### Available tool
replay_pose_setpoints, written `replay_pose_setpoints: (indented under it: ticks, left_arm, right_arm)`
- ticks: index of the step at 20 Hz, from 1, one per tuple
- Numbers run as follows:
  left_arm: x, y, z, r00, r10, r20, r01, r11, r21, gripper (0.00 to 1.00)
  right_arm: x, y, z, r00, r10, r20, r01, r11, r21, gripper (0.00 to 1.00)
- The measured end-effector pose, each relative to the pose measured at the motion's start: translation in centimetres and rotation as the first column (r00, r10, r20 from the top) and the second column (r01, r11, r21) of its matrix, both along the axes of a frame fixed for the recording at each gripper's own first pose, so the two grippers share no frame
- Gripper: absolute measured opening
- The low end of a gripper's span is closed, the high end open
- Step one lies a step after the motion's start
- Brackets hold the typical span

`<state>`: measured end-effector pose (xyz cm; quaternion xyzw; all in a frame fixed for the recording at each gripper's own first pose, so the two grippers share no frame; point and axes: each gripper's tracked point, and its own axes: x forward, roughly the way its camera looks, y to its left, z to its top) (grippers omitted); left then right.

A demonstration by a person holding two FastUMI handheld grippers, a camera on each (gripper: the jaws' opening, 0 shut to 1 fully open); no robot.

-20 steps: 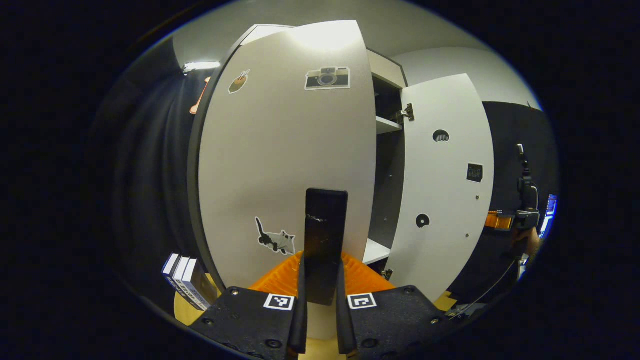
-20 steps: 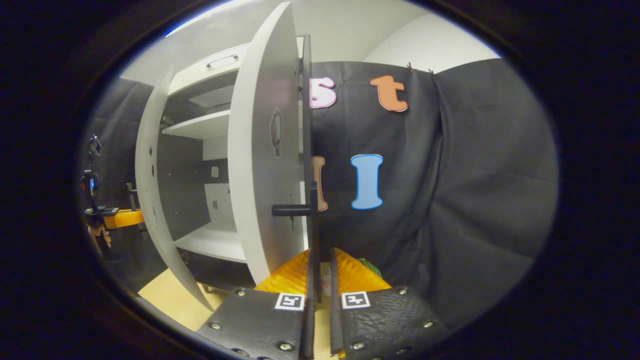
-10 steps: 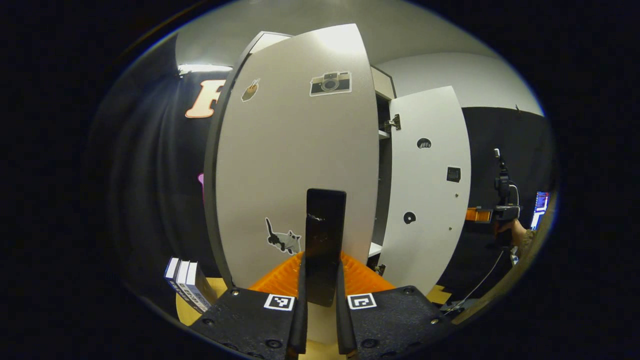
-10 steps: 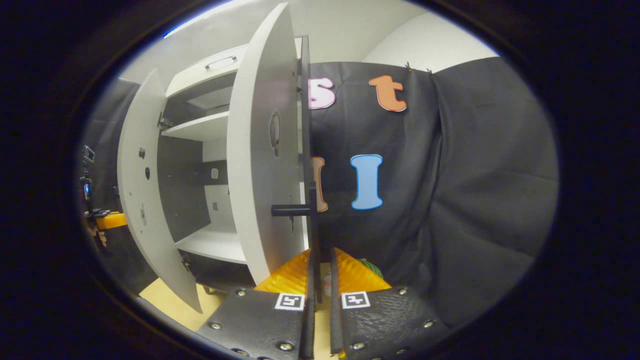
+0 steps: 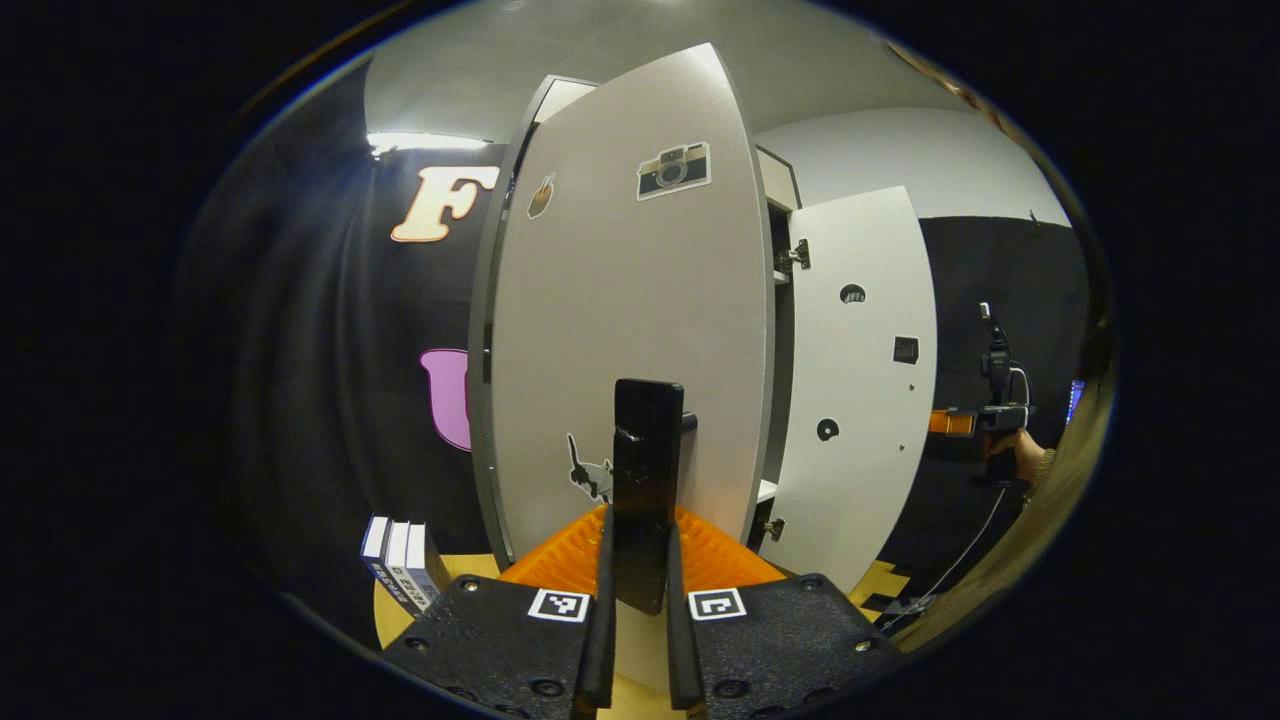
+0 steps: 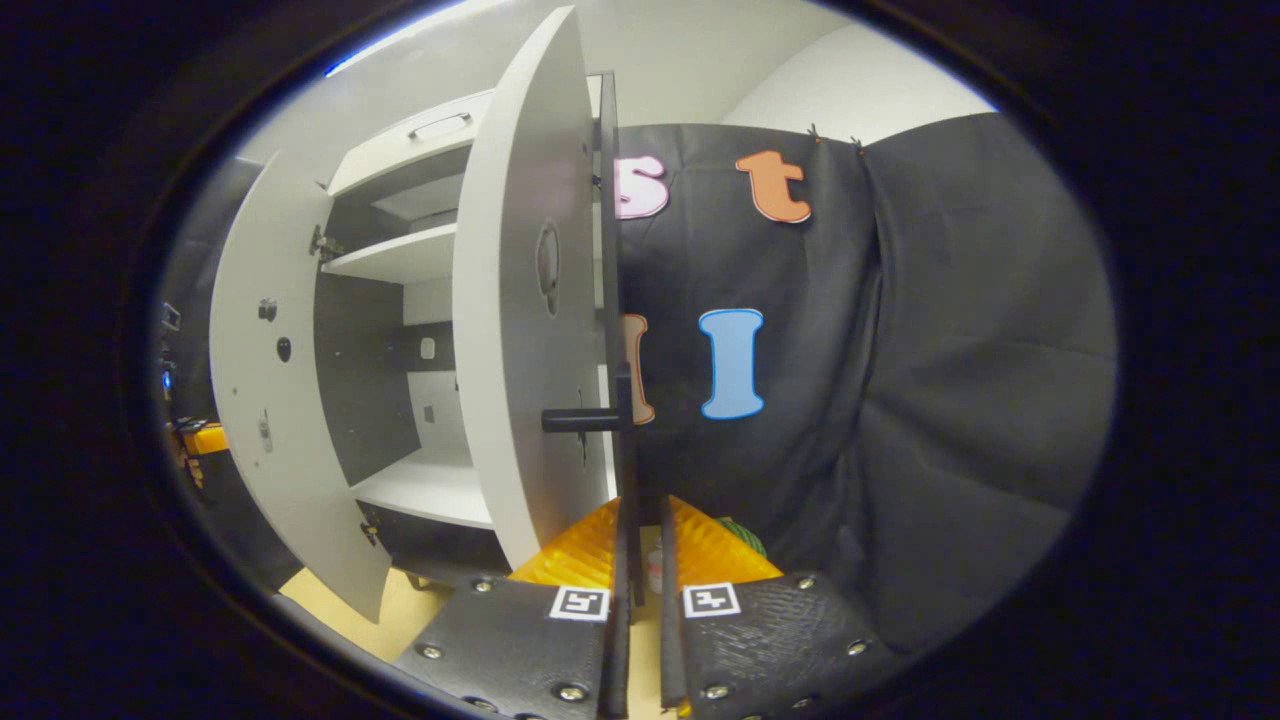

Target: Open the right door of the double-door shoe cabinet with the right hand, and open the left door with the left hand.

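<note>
In the left gripper view, the left door [image 5: 620, 330] is grey with camera and cat stickers and stands swung out. Its black handle [image 5: 646, 470] is held upright between my left gripper's [image 5: 640, 530] fingers, which are shut on it. Beyond it the right door [image 5: 860, 380] stands open, inner face showing, with my right gripper [image 5: 985, 420] and a hand at its far edge. In the right gripper view, the right door [image 6: 520, 330] is edge-on, and my right gripper [image 6: 640, 520] is shut on its thin black handle [image 6: 626, 450]. The left door [image 6: 260, 400] hangs open at far left.
White shelves [image 6: 400, 255] and a dark back panel show inside the open cabinet. A few books [image 5: 395, 565] stand on the wooden floor [image 5: 470, 570] left of the left door. Black cloth wall [image 6: 900, 400] hangs close behind the right door. A cable [image 5: 960, 570] trails below the right gripper.
The left door has swung further outward with my left gripper on its handle, showing more of the cabinet's inside. The right door and right gripper have stayed put.
</note>
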<state>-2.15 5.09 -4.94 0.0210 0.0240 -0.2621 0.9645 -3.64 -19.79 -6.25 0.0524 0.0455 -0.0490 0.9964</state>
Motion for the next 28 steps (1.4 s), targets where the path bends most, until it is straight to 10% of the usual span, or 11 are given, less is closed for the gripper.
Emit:
replay_pose_setpoints:
  ticks: [11, 28]
  left_arm:
    - [0.4, 7.9, 0.6, 0.981, 0.192, 0.012, -0.193, 0.981, 0.020, 0.13]
    - [0.6, 8.4, 0.6, 0.959, 0.282, 0.040, -0.281, 0.960, -0.015, 0.07]
  right_arm:
    - [-0.1, 0.0, -0.1, 1.000, 0.006, 0.000, -0.006, 1.000, -0.001, 0.13]
    - [-0.2, 0.0, -0.1, 1.000, 0.013, 0.027, -0.014, 0.999, 0.029, 0.13]
